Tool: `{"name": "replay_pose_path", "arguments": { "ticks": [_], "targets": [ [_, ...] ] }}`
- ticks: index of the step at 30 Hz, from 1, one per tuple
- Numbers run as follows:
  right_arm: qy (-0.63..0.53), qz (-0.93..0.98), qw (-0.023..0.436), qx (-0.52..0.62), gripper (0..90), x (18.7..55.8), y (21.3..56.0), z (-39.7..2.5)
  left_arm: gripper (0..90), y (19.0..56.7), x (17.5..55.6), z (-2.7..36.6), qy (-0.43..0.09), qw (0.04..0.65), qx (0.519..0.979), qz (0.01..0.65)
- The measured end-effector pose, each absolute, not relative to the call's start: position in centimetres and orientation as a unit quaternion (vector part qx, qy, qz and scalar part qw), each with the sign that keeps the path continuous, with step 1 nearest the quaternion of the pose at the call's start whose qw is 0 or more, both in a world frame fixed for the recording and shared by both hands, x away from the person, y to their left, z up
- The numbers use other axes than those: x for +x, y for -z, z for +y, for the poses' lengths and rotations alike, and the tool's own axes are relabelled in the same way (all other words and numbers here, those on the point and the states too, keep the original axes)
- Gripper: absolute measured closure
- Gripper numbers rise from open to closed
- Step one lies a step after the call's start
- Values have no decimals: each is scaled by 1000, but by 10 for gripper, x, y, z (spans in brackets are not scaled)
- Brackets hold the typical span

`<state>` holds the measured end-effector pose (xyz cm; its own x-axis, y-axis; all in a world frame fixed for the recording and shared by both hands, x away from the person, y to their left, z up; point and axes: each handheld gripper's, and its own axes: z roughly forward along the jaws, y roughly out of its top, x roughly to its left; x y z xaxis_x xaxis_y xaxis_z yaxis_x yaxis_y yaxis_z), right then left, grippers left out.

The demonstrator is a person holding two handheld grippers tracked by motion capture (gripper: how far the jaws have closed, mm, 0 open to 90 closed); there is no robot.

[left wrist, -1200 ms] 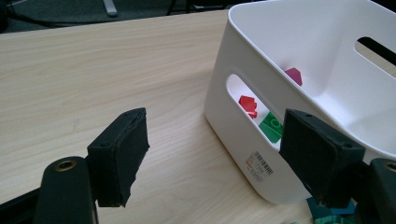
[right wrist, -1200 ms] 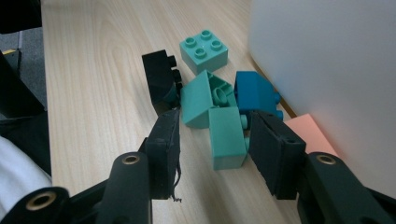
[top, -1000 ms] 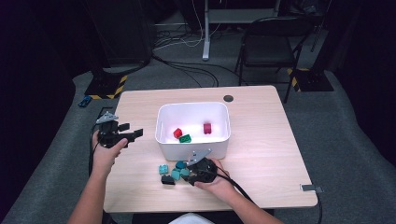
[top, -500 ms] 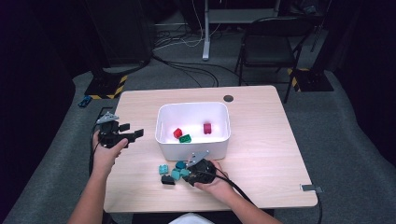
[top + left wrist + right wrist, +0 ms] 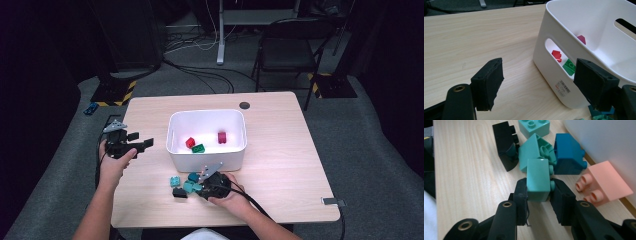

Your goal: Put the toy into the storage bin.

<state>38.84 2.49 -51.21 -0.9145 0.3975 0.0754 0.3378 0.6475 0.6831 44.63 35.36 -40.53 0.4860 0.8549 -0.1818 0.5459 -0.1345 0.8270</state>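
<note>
Our right gripper (image 5: pixel 537 195) has its jaws closed on a mint block (image 5: pixel 537 180) lying on the table (image 5: pixel 280 165) just before the bin (image 5: pixel 207 150) — we lift straight up, clear of neighbouring blocks, then over the rim. Our left gripper (image 5: pixel 536 82) waits open — beside the bin.

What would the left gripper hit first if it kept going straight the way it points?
Probably the white bin: the open left gripper points at its near corner, with bare table between. Depth is hard to judge.
</note>
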Motion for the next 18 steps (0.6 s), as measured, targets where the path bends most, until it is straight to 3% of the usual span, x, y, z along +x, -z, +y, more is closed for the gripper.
{"name": "replay_pose_path", "arguments": {
  "ticks": [18],
  "targets": [
    [-380,906,27,186,671,386,473,13,236,406,447,354,-170,454,732,478]
  ]
}}
